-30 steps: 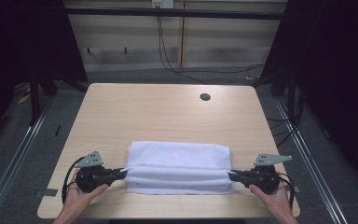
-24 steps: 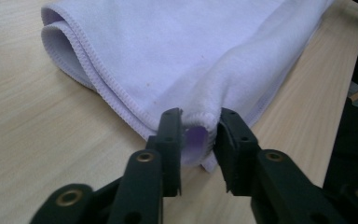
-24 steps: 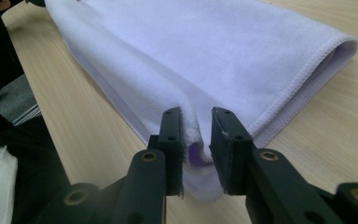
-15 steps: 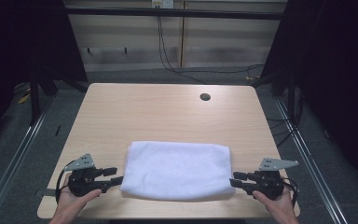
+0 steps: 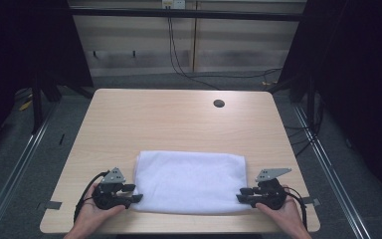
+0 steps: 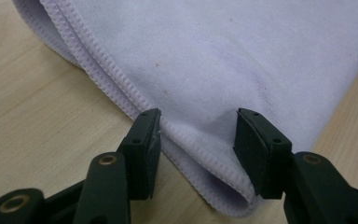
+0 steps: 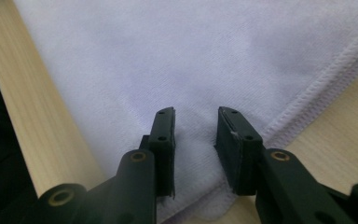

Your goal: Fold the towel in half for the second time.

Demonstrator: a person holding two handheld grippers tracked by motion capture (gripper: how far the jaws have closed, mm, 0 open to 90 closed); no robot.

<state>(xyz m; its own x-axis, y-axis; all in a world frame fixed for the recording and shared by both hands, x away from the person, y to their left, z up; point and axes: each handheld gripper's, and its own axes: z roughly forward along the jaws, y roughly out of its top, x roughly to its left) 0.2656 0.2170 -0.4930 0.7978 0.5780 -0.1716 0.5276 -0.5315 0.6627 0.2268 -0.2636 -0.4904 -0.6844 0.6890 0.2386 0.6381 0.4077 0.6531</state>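
Two grippers sit at the near corners of a folded white towel [image 5: 191, 181], which lies flat on the wooden table [image 5: 169, 119] near its front edge. Left gripper [image 6: 198, 133] has just let go, its jaws apart astride the stitched corner without pinching it. Right gripper [image 7: 196, 135] has been narrowing again, its jaws still parted over the other corner
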